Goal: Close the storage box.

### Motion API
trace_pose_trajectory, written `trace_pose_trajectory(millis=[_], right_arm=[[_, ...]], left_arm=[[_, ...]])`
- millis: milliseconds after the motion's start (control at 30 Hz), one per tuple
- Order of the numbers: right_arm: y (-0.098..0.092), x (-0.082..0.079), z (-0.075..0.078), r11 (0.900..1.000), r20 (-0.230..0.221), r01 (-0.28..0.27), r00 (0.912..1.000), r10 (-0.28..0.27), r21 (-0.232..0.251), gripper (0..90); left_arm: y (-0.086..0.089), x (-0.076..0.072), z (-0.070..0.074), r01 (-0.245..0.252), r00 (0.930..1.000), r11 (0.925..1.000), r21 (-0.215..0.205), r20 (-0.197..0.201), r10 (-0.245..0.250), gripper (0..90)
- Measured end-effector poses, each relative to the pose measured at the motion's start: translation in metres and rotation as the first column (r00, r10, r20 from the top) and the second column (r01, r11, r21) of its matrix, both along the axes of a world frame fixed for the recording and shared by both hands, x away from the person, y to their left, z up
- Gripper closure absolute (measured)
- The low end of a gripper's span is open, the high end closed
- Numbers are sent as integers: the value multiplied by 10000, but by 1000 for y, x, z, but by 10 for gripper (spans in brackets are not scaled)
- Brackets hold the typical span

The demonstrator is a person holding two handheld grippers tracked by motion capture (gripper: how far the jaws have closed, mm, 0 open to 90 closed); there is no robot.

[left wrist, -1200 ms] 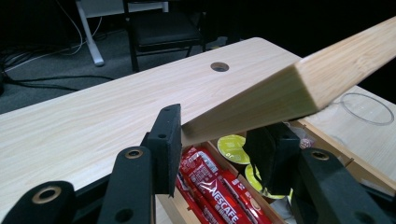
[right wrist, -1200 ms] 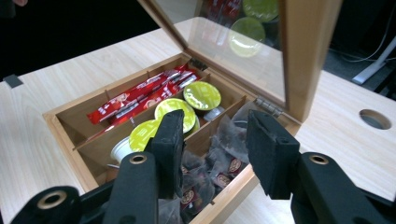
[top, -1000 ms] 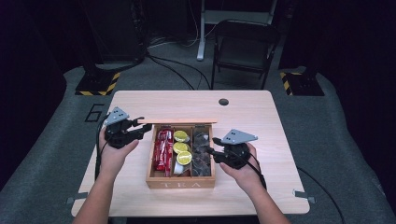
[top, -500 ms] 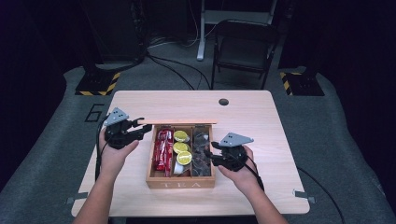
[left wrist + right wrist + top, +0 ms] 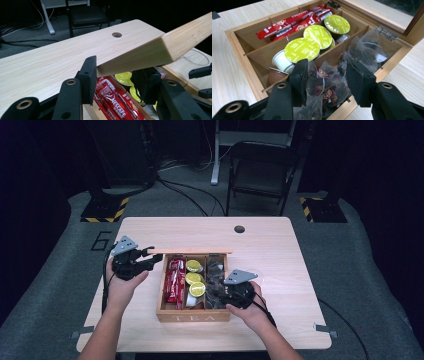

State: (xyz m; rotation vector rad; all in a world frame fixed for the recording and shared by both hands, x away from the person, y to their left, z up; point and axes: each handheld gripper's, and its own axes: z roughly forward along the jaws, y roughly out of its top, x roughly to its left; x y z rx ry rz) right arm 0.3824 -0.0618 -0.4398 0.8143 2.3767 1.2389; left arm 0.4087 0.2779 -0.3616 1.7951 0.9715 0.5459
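Note:
A wooden tea box stands open on the table. My left gripper is shut on the near corner of its raised lid and holds it up; the pads sit on either side of the lid's edge. My right gripper reaches down into the box's right compartment. A clear pyramid tea bag fills the gap between its pads, among several other tea bags. The middle compartment holds yellow-lidded capsules. Red Nescafe sachets lie in the left one.
The box sits near the front middle of the light wooden table, which has a cable hole at the back. A folding chair and floor cables lie beyond the far edge. Bare tabletop stretches right of the box.
My right hand has sunk lower into the box's right compartment, toward the tea bags. The left hand and the lid have stayed where they were.

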Motion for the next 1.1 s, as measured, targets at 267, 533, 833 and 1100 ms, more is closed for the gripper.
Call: trace_pose_trajectory(millis=[267, 533, 833, 1100], right_arm=[[4, 4, -7, 10000, -238, -22, 9997, 23, 45, 503], [12, 7, -15, 9997, -504, -250, 9984, 250, -11, 487], [17, 11, -22, 9990, -876, -320, 9957, 293, -299, 434], [18, 13, -26, 9990, -905, -233, 9957, 198, -377, 420]], left_arm=[[0, 0, 0, -12, 10000, 10000, 5, 2, 12, 558], [0, 0, 0, -12, 10000, 10000, 2, -2, 12, 557], [0, 0, 0, -8, 10000, 10000, 5, -7, 8, 557], [0, 0, 0, -6, 10000, 10000, 7, -13, 6, 557]])
